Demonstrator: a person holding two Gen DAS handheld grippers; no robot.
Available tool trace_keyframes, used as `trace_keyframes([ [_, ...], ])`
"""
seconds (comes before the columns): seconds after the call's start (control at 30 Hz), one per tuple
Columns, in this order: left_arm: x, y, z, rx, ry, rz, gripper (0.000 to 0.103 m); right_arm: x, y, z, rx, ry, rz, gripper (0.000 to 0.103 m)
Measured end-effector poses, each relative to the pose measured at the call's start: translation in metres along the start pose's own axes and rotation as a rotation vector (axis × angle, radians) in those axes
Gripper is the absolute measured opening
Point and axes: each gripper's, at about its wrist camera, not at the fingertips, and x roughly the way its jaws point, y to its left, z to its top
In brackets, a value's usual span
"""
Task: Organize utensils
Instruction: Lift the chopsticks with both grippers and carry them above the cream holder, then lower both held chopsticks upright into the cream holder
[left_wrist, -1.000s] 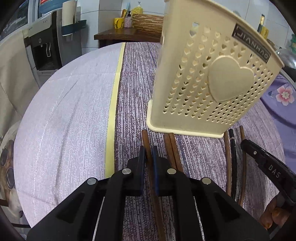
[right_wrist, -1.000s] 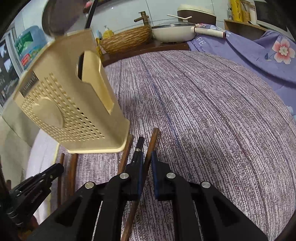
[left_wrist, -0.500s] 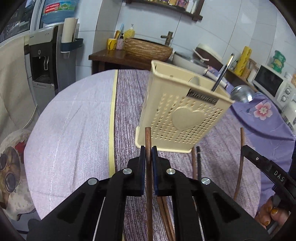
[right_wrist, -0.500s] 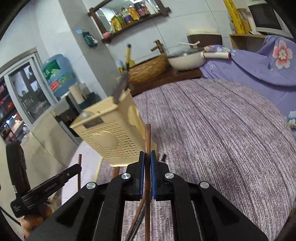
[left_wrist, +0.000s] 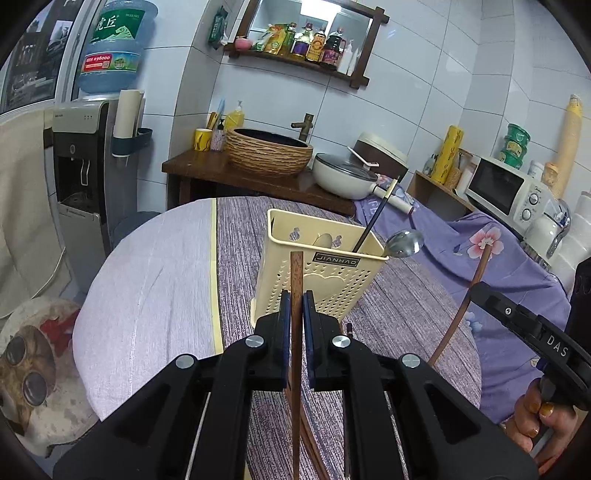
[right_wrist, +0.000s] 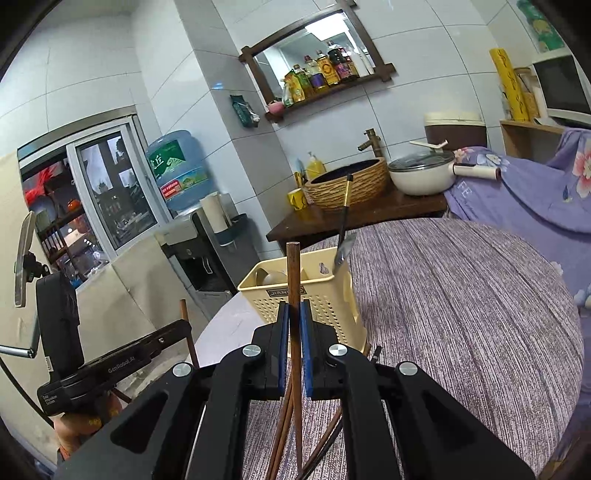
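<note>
- Left gripper (left_wrist: 296, 306): jaws clamped on a brown chopstick (left_wrist: 296, 273), held upright above the table (left_wrist: 155, 295).
- Right gripper (right_wrist: 293, 317): jaws pinched on another brown chopstick (right_wrist: 293, 269), also raised.
- Cream utensil holder (left_wrist: 325, 280) stands just beyond both, holding a spoon (left_wrist: 404, 243) and a black chopstick (left_wrist: 373, 221).
- Loose chopsticks (right_wrist: 284, 424) lie near, below the grippers.

Both grippers now sit higher above the counter (left_wrist: 155, 295) than a second ago. The left gripper (left_wrist: 296, 306) carries its brown chopstick (left_wrist: 296, 280) lifted clear, upright between the pads; the right gripper (right_wrist: 293, 317) does likewise with its own chopstick (right_wrist: 293, 273). The cream utensil holder (left_wrist: 325, 280) now appears smaller and farther below, its open top visible.
</note>
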Motion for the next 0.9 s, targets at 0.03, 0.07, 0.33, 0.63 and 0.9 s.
trace_keyframes([
  [0.03, -0.002, 0.000, 0.000, 0.000, -0.003, 0.000, 0.007, 0.000, 0.002, 0.002, -0.006, 0.000, 0.002, 0.007],
  [0.07, -0.004, 0.000, 0.001, 0.002, -0.007, 0.000, 0.007, -0.001, 0.004, 0.003, -0.013, -0.003, 0.002, 0.007],
  [0.33, -0.018, 0.001, 0.016, 0.001, -0.041, -0.012, 0.007, -0.006, 0.020, 0.016, -0.064, -0.021, 0.016, 0.007],
  [0.63, -0.023, -0.009, 0.047, 0.029, -0.071, -0.039, 0.007, 0.000, 0.037, 0.044, -0.128, -0.033, 0.027, 0.007],
  [0.9, -0.030, -0.025, 0.110, 0.051, -0.151, -0.038, 0.007, 0.004, 0.050, 0.101, -0.150, -0.121, 0.021, 0.007],
])
